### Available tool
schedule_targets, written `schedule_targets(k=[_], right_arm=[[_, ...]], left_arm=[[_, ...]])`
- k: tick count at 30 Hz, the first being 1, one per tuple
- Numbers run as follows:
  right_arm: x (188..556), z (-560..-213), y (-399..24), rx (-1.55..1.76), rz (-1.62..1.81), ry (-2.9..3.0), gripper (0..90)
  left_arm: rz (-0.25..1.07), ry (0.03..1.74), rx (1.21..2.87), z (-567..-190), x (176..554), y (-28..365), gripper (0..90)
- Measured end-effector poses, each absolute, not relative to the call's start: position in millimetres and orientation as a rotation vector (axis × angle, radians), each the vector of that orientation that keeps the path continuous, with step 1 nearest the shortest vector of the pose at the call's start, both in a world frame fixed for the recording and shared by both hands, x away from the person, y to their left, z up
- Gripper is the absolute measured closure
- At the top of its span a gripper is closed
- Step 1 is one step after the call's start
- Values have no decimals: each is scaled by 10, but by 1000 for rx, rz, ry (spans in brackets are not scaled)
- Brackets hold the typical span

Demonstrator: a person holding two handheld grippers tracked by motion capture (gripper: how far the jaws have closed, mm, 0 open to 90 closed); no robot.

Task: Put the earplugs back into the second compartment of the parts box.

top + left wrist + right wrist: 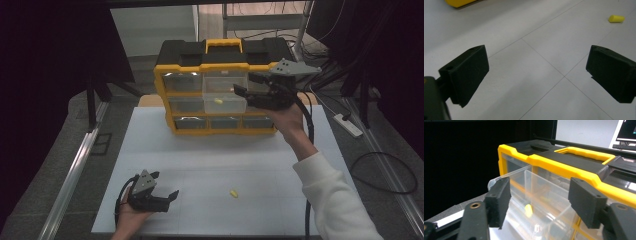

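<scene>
A: Right gripper (pixel 246 84) first. Jaws apart, nothing between the pads; they hang just over the pulled-out clear drawer (pixel 226 103) in the middle column of the yellow organizer (pixel 216 92).

B: Anything in that drawer?

A: One yellow earplug (pixel 218 101), lying loose on the drawer floor. The right gripper view shows it below the jaws, not touched.

B: Left gripper (pixel 166 195)?

A: Low over the white worktop (pixel 210 160), jaws wide, empty. A second earplug (pixel 233 193) lies on the worktop, a little to its right, apart from it.

B: So how far along?

A: My reading: half. One earplug stowed, one left to pick up and drop in; the drawer is not yet pushed shut.

B: Counts?

A: Two earplugs, two grippers, one organizer. Nine drawers in three rows of three, one standing open.
</scene>
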State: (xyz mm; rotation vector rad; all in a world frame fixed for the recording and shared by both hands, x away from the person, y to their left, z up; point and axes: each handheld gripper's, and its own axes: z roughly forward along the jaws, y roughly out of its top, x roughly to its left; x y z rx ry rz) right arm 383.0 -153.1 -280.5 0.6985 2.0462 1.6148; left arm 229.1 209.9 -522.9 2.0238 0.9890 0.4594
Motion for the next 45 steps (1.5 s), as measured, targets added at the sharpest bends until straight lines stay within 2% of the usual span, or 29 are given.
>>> schedule_targets(k=[8, 23, 45], right_arm=[[3519, -2887, -1748, 655, 1670, 2017, 306], [3022, -3479, -2049, 647, 1628, 2106, 297], [2857, -4102, -2155, 725, 1493, 2301, 285]], left_arm=[[461, 990, 2021, -5228, 2291, 2102, 47], [462, 991, 2024, -5230, 2291, 2091, 46], [466, 989, 2025, -5231, 2291, 2090, 46]])
